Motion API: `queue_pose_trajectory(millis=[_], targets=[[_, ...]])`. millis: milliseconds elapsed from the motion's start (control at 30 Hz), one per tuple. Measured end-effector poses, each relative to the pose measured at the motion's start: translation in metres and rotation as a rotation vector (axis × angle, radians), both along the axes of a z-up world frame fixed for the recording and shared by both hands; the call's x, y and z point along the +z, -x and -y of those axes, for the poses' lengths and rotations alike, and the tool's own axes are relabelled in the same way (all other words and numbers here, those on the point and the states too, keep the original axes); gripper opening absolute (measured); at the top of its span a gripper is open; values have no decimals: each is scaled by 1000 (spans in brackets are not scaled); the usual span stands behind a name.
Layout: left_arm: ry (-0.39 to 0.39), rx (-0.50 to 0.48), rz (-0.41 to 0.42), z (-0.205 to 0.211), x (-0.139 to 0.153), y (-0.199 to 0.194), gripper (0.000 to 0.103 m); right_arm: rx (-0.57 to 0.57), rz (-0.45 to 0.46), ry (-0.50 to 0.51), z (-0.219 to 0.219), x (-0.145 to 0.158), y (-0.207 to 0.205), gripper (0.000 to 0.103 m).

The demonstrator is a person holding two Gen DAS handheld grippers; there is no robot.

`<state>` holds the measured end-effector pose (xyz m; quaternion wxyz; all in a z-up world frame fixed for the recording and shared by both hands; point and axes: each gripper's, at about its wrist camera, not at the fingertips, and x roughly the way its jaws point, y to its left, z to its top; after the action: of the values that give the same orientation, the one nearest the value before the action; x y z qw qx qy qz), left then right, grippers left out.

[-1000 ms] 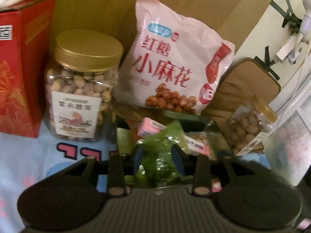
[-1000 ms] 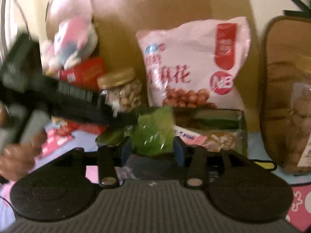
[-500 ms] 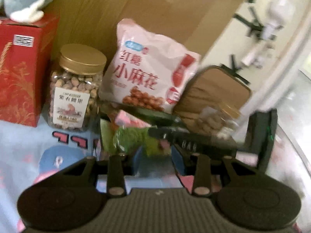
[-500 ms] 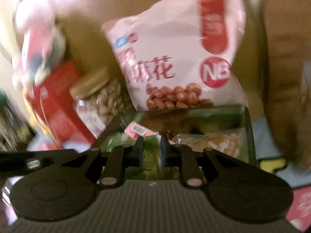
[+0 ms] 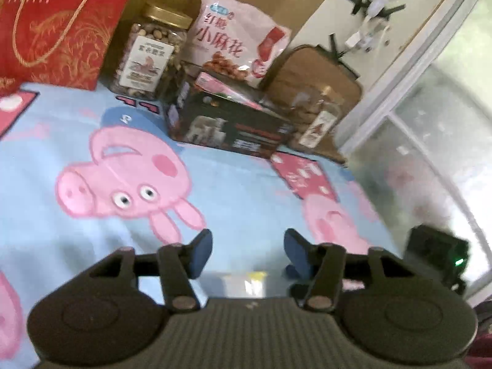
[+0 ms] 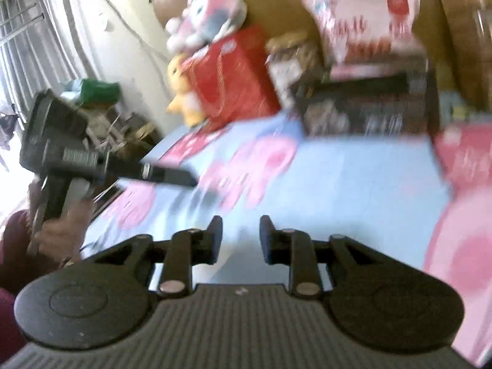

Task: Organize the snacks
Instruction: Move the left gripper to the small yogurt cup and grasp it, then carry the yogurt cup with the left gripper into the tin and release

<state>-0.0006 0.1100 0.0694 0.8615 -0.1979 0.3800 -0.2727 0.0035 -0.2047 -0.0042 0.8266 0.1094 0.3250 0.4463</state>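
Observation:
A dark cardboard box [image 5: 227,123] holding snack packets stands at the back of the cartoon-pig cloth [image 5: 233,190]. Behind it lean a pink snack bag [image 5: 236,40] and a gold-lidded nut jar [image 5: 150,52]; a smaller jar [image 5: 319,117] lies to its right. My left gripper [image 5: 247,246] hovers well back over the cloth, jaws opening, nothing between them. A clear wrapper [image 5: 243,279] lies just below its fingers. My right gripper [image 6: 240,233] also hangs over the cloth, jaws opening and empty. The box [image 6: 366,107] and pink bag [image 6: 366,15] appear blurred there.
A red gift bag [image 5: 58,24] stands at the back left, a tan pouch [image 5: 313,73] at the back right. Plush toys [image 6: 203,21] top the red bag [image 6: 230,73]. A hand [image 6: 61,224] holds the left gripper's handle [image 6: 55,141]. The cloth's edge drops off at right.
Both grippers pulled back from the box to over the bare cloth. The green packet once between their fingers is gone from view, and both sets of jaws now stand apart and empty.

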Motion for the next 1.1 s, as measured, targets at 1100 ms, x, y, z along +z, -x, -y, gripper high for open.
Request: queue_pose_trajectory(millis=[1100], targets=[[-45,-5,80,92,45,-164,39,-215,340,45,-9,57,-105,33]])
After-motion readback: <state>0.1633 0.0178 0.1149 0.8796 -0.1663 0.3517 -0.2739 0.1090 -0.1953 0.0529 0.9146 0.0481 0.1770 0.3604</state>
